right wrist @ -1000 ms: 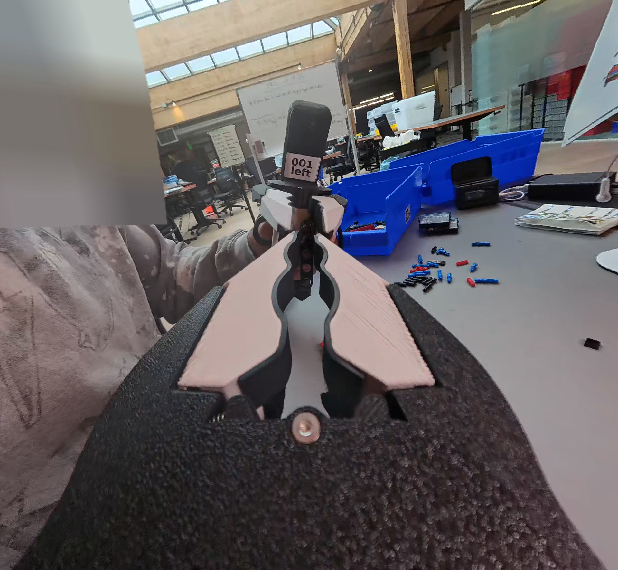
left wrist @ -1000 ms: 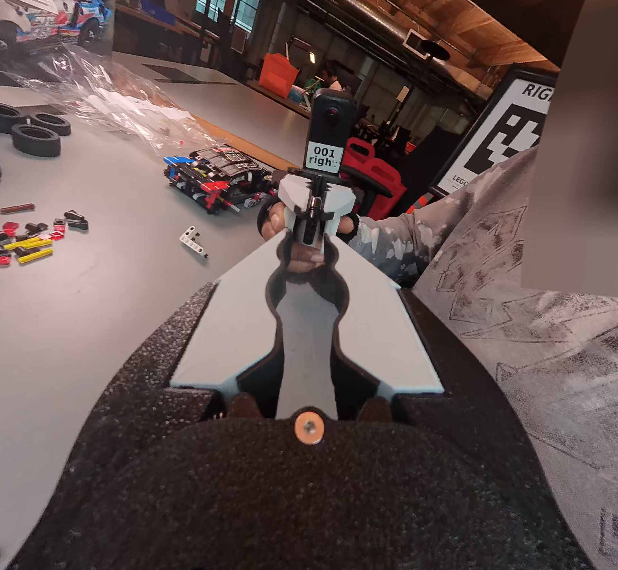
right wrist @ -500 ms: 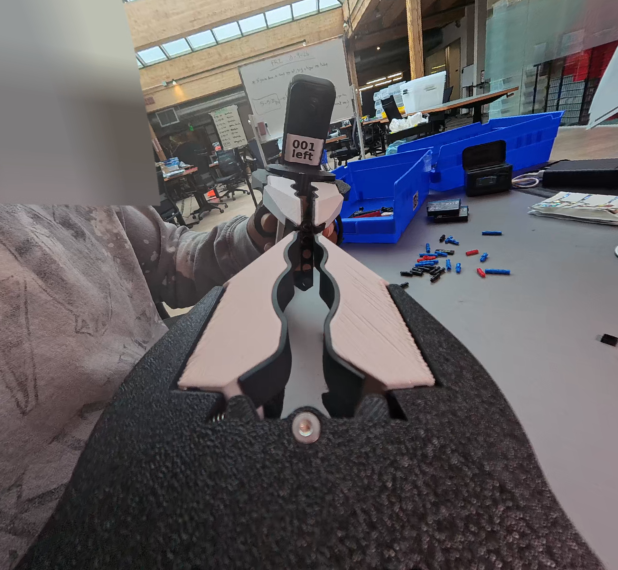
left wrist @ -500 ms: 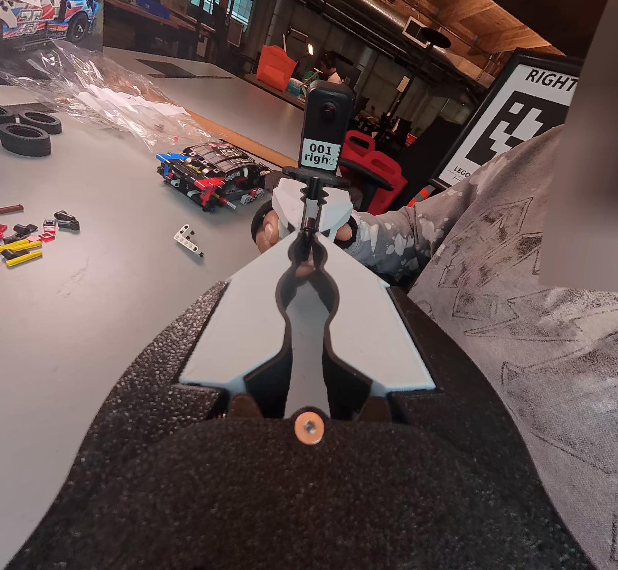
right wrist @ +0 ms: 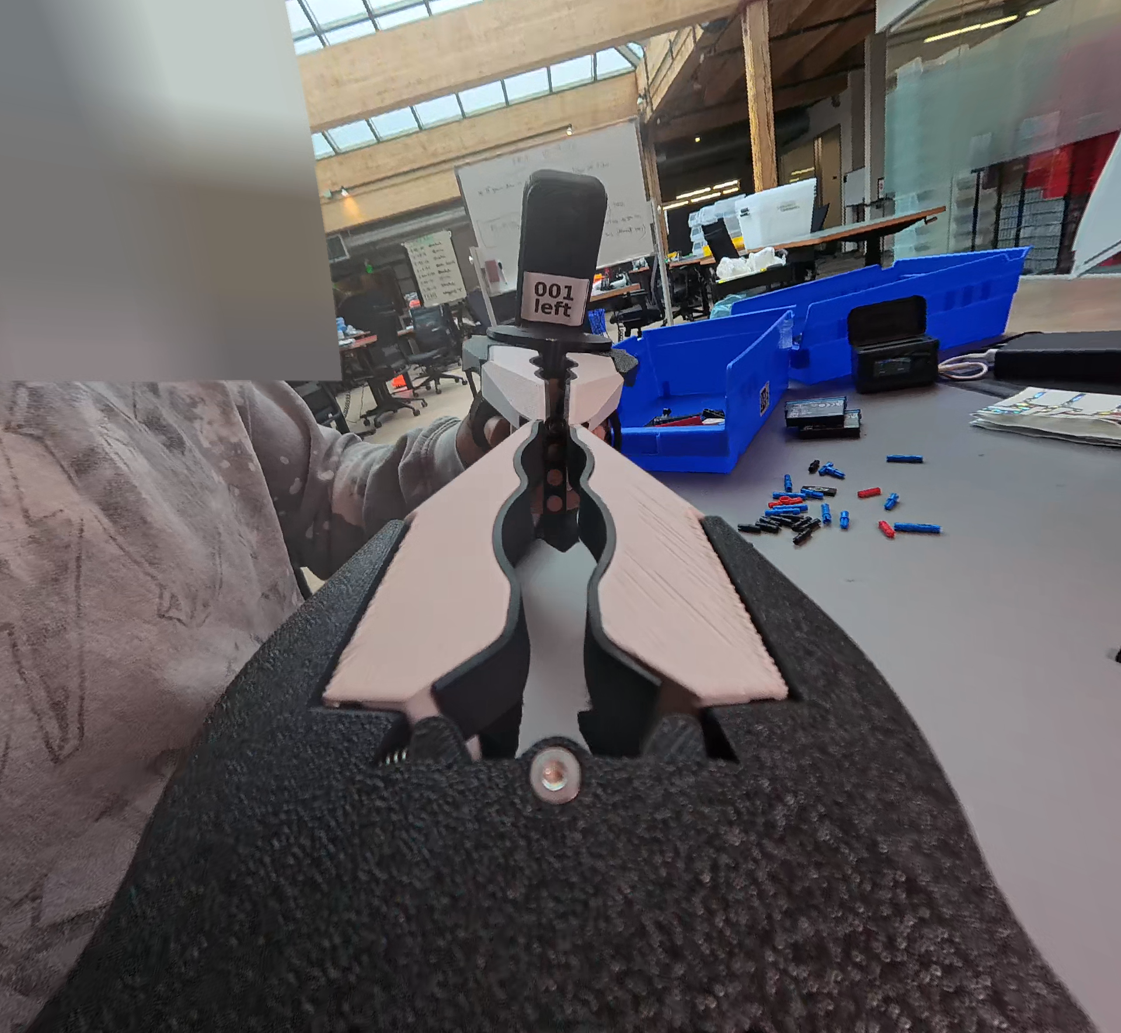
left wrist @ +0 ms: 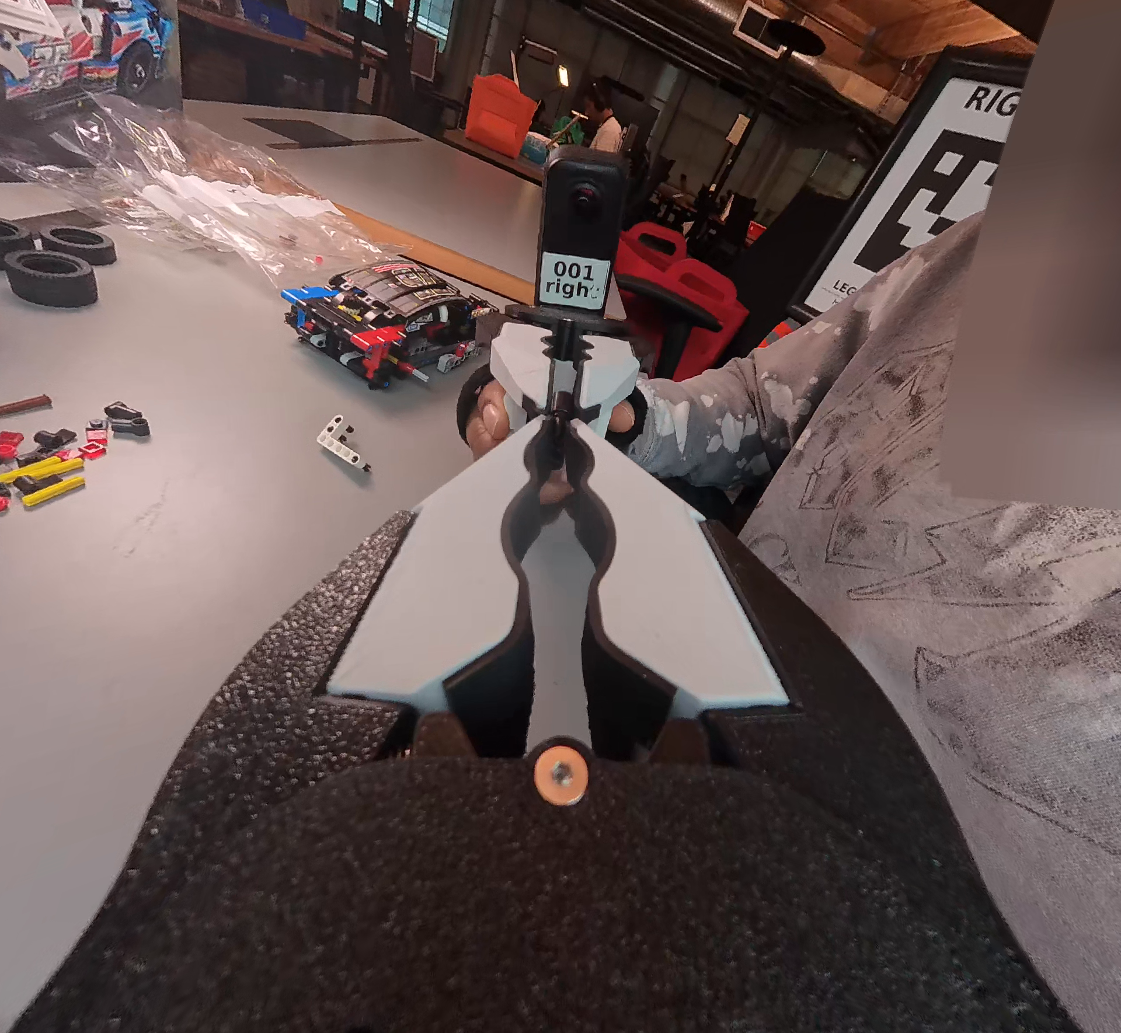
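My two grippers face each other tip to tip above the grey table (left wrist: 151,579). My right gripper (right wrist: 555,437) is shut on a thin black beam with holes (right wrist: 553,494) that stands upright between its pink fingers (right wrist: 667,579). My left gripper (left wrist: 555,434) has its pale blue fingers (left wrist: 437,591) closed on a black end of the same piece (left wrist: 552,449). The right gripper shows opposite in the left wrist view (left wrist: 564,391), and the left gripper opposite in the right wrist view (right wrist: 555,391). A hand holds each one.
A part-built toy car (left wrist: 388,312), a white angled beam (left wrist: 340,446), loose coloured parts (left wrist: 48,458), tyres (left wrist: 51,276) and plastic bags (left wrist: 182,197) lie to the left. Blue bins (right wrist: 697,397), scattered pins (right wrist: 837,510), a black case (right wrist: 892,349) and a booklet (right wrist: 1049,416) lie to the right. The grippers are tip to tip, or close to it. The part-built toy car (left wrist: 388,312) is about equally far from each gripper, around 30 centimetres.
My left gripper's fingers have closed from a visible gap onto the black piece. Both grippers have drawn closer together and the views have shifted slightly.
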Available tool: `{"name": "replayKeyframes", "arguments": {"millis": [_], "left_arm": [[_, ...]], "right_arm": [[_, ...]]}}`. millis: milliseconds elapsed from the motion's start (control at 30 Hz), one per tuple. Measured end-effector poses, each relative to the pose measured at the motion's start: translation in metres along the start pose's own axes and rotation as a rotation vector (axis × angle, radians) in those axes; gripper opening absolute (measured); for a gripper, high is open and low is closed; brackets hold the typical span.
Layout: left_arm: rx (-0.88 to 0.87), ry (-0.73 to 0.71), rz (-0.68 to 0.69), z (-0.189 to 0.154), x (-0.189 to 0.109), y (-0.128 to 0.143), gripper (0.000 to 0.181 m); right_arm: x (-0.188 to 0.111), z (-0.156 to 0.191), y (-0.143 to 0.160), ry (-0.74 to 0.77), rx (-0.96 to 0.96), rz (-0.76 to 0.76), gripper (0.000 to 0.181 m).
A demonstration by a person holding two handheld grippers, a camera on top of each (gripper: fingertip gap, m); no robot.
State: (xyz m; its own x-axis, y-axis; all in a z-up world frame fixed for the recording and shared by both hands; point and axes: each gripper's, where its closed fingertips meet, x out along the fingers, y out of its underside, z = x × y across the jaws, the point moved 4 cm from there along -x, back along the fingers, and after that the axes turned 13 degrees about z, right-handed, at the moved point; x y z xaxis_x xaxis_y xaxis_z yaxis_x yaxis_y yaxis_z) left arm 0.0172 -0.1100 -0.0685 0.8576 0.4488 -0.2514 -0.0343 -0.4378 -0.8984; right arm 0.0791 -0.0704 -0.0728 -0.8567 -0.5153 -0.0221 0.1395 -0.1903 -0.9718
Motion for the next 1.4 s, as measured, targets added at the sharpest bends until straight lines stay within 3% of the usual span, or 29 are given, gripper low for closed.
{"name": "replayKeyframes", "arguments": {"millis": [67, 100, 167, 267, 433, 500, 600, 733, 867, 933, 1033, 1167, 1267, 1400], "left_arm": [[-0.002, 0.006, -0.021, 0.000, -0.001, -0.003, 0.000], [0.006, -0.017, -0.029, 0.002, -0.005, -0.004, 0.000], [-0.023, -0.084, -0.075, 0.013, -0.025, -0.002, 0.001], [-0.063, -0.229, -0.003, 0.037, -0.037, 0.011, 0.002], [-0.093, -0.826, 0.390, 0.114, -0.068, 0.053, 0.002], [-0.122, -0.984, 0.487, 0.134, -0.083, 0.072, 0.002], [-0.143, -1.116, 0.583, 0.154, -0.096, 0.089, 0.003], [-0.152, -1.169, 0.615, 0.166, -0.103, 0.092, 0.008], [-0.152, -1.054, 0.474, 0.154, -0.090, 0.076, 0.025], [-0.158, -0.837, 0.344, 0.136, -0.068, 0.062, 0.035], [-0.187, -0.426, 0.152, 0.094, -0.032, 0.041, 0.034], [-0.212, -0.044, 0.047, 0.048, 0.008, 0.028, 0.032], [-0.221, 0.071, 0.019, 0.032, 0.025, 0.021, 0.027], [-0.238, 0.096, 0.011, 0.033, 0.023, 0.017, 0.005]], "right_arm": [[-0.001, 0.000, -0.003, -0.016, 0.017, -0.033, 0.006], [-0.012, -0.006, -0.014, -0.005, 0.059, -0.142, 0.007], [-0.058, -0.026, -0.041, 0.047, 0.130, -0.346, 0.005], [-0.069, -0.031, -0.037, 0.164, 0.064, -0.278, 0.005], [-0.042, -0.032, -0.022, 0.170, 0.039, -0.122, 0.007], [-0.037, -0.031, -0.015, 0.151, 0.043, -0.079, 0.006], [-0.028, -0.030, -0.004, 0.131, 0.084, -0.023, 0.007], [-0.019, -0.033, 0.008, 0.143, 0.117, 0.039, 0.007], [-0.018, -0.037, 0.012, 0.155, 0.163, 0.037, 0.007], [-0.018, -0.040, 0.011, 0.147, 0.214, 0.010, 0.007], [-0.018, -0.043, 0.010, 0.104, 0.314, -0.042, 0.007], [-0.011, -0.040, 0.010, 0.035, 0.383, -0.086, 0.006], [-0.001, -0.035, 0.014, 0.029, 0.355, -0.050, 0.007], [0.004, -0.031, 0.014, 0.030, 0.320, -0.025, 0.008]]}}
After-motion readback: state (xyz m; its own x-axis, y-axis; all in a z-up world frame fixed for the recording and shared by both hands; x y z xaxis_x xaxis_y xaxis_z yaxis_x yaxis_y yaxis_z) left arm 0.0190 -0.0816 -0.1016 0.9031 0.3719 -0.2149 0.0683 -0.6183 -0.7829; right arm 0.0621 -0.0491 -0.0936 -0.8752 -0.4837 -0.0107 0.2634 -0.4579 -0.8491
